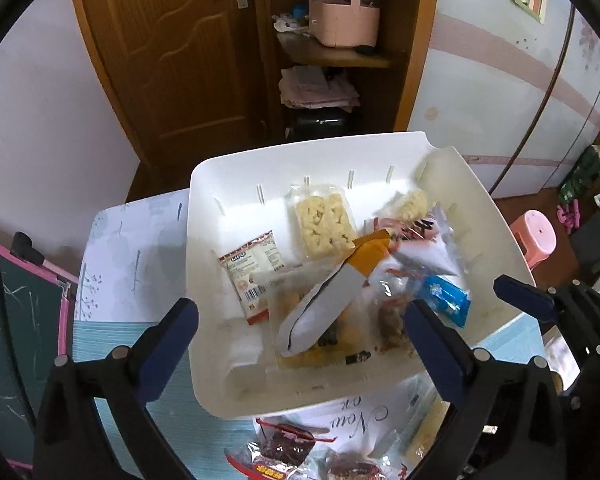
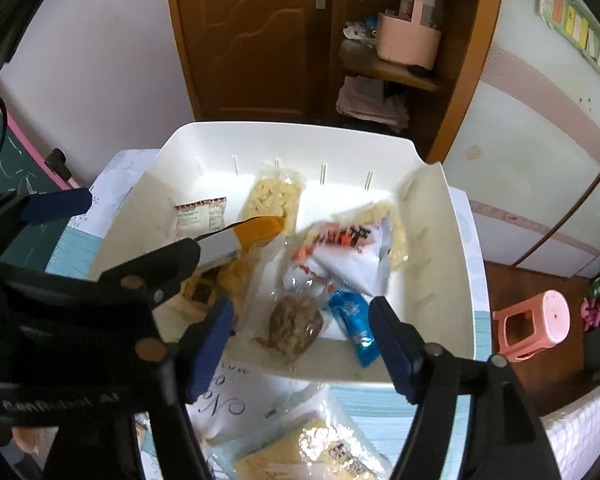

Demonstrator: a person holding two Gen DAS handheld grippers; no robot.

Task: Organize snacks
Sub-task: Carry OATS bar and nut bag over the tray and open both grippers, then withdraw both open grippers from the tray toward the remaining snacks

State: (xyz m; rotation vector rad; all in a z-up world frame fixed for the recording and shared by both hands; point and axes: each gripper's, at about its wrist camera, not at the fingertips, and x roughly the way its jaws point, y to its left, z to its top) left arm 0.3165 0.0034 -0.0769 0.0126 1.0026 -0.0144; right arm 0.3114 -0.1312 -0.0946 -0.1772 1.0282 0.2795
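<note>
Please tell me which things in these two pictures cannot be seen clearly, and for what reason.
- Orange and grey packet: left wrist view, motion-blurred, print unreadable.
- White and red bag: right wrist view, blurred.
- Yellow snack bag: right wrist view, cut off by bottom edge.
- Chocolate snacks: left wrist view, cut off by bottom edge.

White bin [image 1: 236, 184] left half bare; snack packets [image 1: 340, 280] crowd right half.

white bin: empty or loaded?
Loaded. The white bin holds several snack packets, among them a blue wrapper and a clear puffed-snack pack; more packets lie outside on the table.
</note>
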